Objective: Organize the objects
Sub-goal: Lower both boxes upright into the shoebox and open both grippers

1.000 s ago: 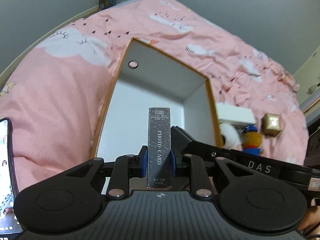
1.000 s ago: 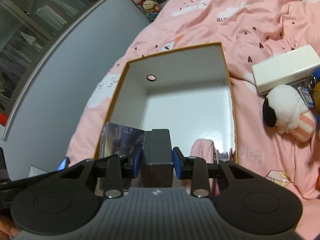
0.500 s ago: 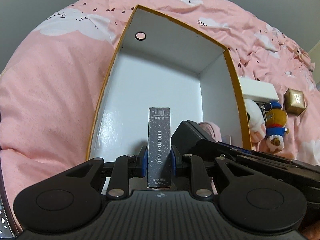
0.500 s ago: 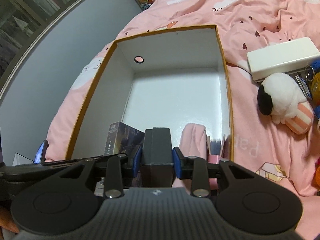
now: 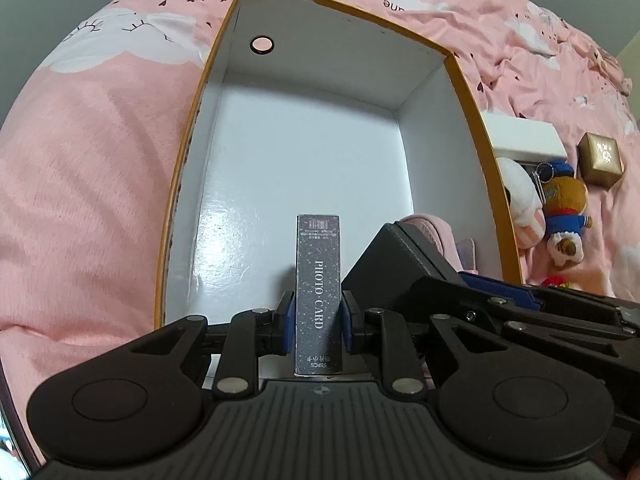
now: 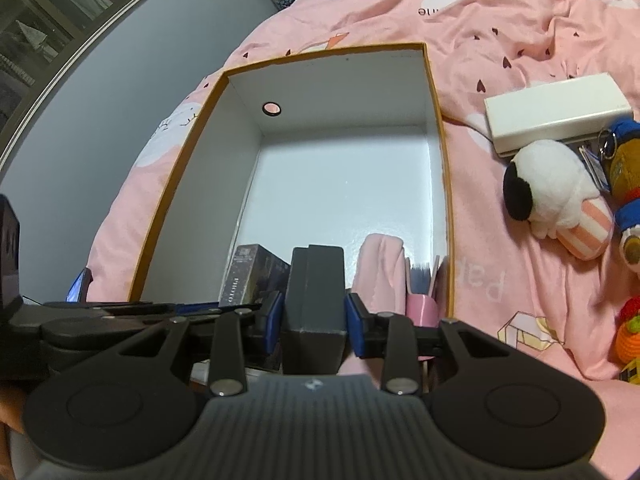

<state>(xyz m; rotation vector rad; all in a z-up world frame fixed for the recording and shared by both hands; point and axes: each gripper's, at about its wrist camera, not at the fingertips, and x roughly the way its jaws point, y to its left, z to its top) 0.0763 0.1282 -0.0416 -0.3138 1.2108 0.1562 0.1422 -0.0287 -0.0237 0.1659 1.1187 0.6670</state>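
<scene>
An open cardboard box with white inside and orange rim [image 5: 188,168] [image 6: 438,128] lies on a pink bedspread. My left gripper [image 5: 318,322] is shut on a dark "PHOTO CARD" box [image 5: 318,280], held upright over the box's near end; that box also shows in the right wrist view [image 6: 250,280]. My right gripper [image 6: 314,318] is shut on a plain dark grey box [image 6: 316,292], also seen beside the left one [image 5: 394,260]. A pink cloth [image 6: 378,268] and a pink cup with cards [image 6: 422,300] sit in the box's near right corner.
Right of the box on the bed lie a white long box [image 6: 556,108], a white plush [image 6: 556,196], a bear plush in blue [image 5: 564,212], a gold cube [image 5: 600,158] and an orange knitted toy [image 6: 628,332]. A grey wall runs on the left.
Both grippers have moved forward and down over the near end of the open box, each still holding its item. The box now fills more of both views.
</scene>
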